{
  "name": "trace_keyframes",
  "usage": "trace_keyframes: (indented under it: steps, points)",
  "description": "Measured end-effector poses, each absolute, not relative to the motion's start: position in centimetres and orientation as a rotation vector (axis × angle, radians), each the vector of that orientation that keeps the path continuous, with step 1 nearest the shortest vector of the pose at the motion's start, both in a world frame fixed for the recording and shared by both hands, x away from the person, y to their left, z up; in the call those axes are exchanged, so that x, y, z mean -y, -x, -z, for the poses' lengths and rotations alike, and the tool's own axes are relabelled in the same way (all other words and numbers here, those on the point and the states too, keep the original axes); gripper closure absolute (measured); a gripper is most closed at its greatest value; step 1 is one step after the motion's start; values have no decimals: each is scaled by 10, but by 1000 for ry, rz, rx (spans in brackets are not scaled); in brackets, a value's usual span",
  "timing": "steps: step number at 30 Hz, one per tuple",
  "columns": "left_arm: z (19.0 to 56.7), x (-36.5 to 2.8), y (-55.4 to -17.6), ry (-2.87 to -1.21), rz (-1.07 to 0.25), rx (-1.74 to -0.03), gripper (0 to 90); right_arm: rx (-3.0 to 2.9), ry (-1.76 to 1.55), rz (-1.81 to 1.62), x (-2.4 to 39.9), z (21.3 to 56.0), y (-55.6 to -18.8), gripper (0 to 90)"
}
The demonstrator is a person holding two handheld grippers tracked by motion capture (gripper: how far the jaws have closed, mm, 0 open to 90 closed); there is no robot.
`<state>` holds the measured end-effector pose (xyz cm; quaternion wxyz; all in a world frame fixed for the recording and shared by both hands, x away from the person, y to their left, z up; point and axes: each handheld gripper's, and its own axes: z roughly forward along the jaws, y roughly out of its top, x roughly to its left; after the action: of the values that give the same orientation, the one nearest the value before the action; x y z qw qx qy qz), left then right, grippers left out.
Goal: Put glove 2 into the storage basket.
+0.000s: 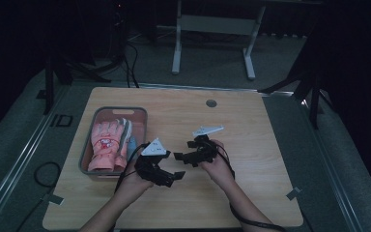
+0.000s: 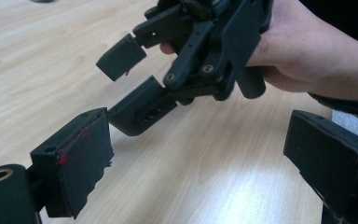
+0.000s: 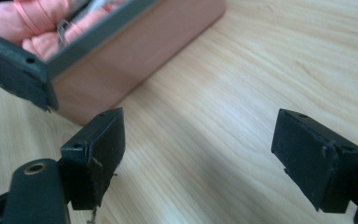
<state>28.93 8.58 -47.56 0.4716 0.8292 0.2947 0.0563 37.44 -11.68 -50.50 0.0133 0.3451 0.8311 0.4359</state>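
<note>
Both tongs hover low over the bare tabletop [image 1: 251, 145], jaws spread wide and holding nothing. The left tongs [image 1: 166, 178] and right tongs [image 1: 183, 157] point at each other, tips close but apart. The pink gloves [image 1: 107, 145] lie in the grey-rimmed bin [image 1: 88, 145], just beyond the left tongs' outer side and farther from the right tongs.

The likeliest trouble is a clash: with the jaws open and facing, any turn toward the bin could knock one pair against the other. A reach for the gloves could also catch the bin's rim and shove it, or pinch only a loose fold, so a glove slips out.
</note>
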Motion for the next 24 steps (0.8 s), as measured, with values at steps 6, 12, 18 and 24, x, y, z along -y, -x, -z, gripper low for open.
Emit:
trace_keyframes:
  steps: [6,12,18,24]
  points:
    - [490,-72,-285,-2062,-118,-689,79,-2600,-1098,-1334,131,520,-370,173]
    - [502,-66,-284,-2074,-105,-675,79,-2626,-1104,-1293,137,532,-364,170]
    - [514,-63,-283,-2077,-96,-660,79,-2633,-1121,-1278,142,541,-361,169]
    - [522,-60,-283,-2094,-68,-660,79,-2626,-1120,-1285,143,541,-360,168]
